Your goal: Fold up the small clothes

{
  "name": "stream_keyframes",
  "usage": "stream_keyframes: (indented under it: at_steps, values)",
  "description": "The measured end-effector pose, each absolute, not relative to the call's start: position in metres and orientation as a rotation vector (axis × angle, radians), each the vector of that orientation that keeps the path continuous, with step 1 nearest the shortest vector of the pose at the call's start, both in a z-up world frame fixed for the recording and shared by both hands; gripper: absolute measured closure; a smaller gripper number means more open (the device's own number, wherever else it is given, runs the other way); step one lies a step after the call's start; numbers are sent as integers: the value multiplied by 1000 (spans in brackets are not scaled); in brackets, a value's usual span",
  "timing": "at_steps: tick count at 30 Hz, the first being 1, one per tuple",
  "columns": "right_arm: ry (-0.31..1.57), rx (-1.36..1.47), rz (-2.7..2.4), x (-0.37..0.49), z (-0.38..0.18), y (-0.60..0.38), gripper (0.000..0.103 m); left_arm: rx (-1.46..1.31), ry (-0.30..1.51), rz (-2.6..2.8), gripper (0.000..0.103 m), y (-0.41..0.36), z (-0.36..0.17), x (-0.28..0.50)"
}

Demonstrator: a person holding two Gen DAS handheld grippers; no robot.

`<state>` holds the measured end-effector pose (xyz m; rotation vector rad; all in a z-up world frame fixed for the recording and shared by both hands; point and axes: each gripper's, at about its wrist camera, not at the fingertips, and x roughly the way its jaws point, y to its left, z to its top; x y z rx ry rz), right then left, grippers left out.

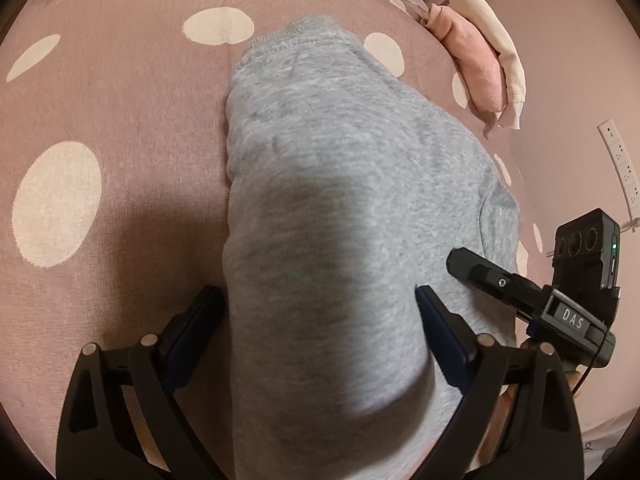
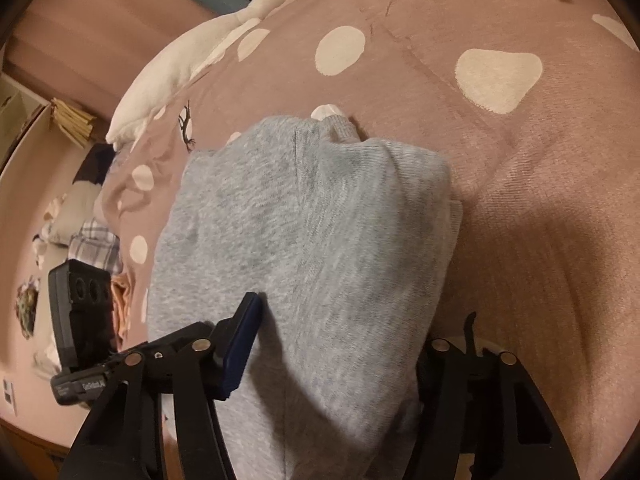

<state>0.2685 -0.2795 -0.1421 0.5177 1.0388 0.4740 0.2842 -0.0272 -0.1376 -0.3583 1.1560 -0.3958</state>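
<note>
On the bed, a grey garment is straddled by both wide-open claws, left and right, nothing gripped, presumably for pressing the fold flat.

A grey knit garment lies on the pink spotted bedspread, running between the spread fingers of the left gripper. Right of the garment's near end sits the right gripper. Beyond the garment's far right lie folded pink and cream clothes.
</note>
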Motion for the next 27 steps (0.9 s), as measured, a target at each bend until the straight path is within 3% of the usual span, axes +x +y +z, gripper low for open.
stream_keyframes:
  at_steps: [3, 10, 18, 27]
  values:
    - [1034, 538, 478, 268, -141, -281, 54, -357, 1152, -399, 19, -28, -136, 284]
    - [1001, 467, 472, 264, -132, -272, 68, -347, 1143, -397, 22, -29, -136, 285]
    - [924, 383, 471, 256, -114, -258, 75, -357, 1112, -393, 33, -27, -131, 279]
    - [844, 339, 518, 234, -91, -248, 76, -306, 1038, -372, 37, -29, -106, 256]
